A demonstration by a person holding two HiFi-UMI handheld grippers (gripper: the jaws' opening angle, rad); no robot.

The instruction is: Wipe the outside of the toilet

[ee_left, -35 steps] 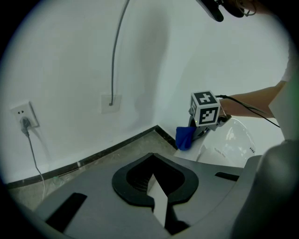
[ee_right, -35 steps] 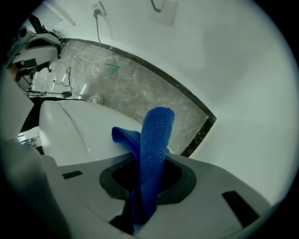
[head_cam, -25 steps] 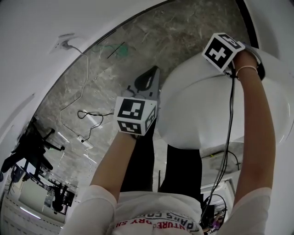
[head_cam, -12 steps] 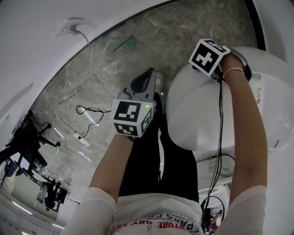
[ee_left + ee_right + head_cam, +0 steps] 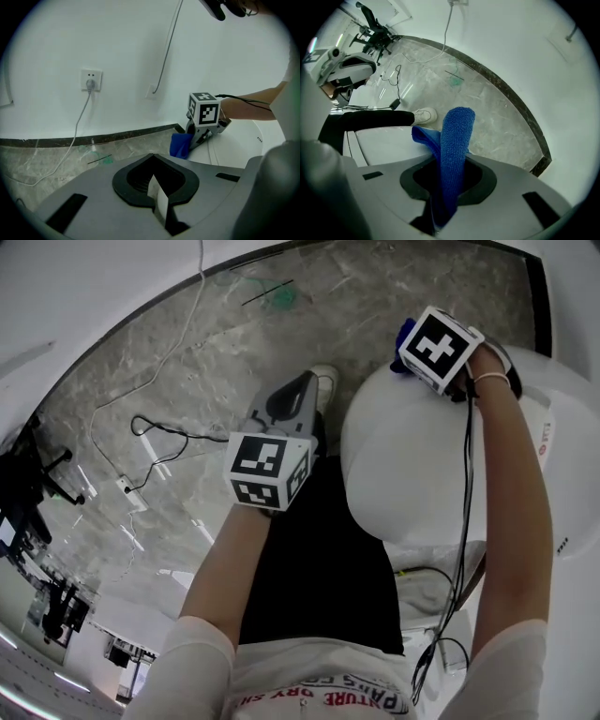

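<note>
Two grippers in view, only one loaded. Right gripper (image 5: 443,202): jaws closed on a blue cloth (image 5: 454,140) that stands up out of them as a folded roll, with a second fold hanging off to the left. In the head view the right gripper (image 5: 409,345) sits at upper right, over the far rim of the toilet (image 5: 412,465); the cloth (image 5: 403,333) shows as a small blue patch beside the marker cube. Cloth looks to be touching the lid edge there, though the contact itself is hard to make out.

Toilet – white, lid down, filling the right half of the head view. In the right gripper view it is the white slab at lower left (image 5: 379,145).

Left gripper (image 5: 157,197): jaws closed on nothing, just a pale strip where they meet. In the head view it is at frame centre (image 5: 302,392), over the grey marbled floor (image 5: 187,371) and clear of the toilet. Its camera looks across at the right gripper (image 5: 198,137), the cloth (image 5: 180,144) and the toilet top (image 5: 234,147) at centre right.

Also there: a white shoe (image 5: 324,382) on the floor just left of the toilet, a wall socket (image 5: 90,80) at upper left of the left gripper view, with a cable (image 5: 77,131) running down from it.
</note>
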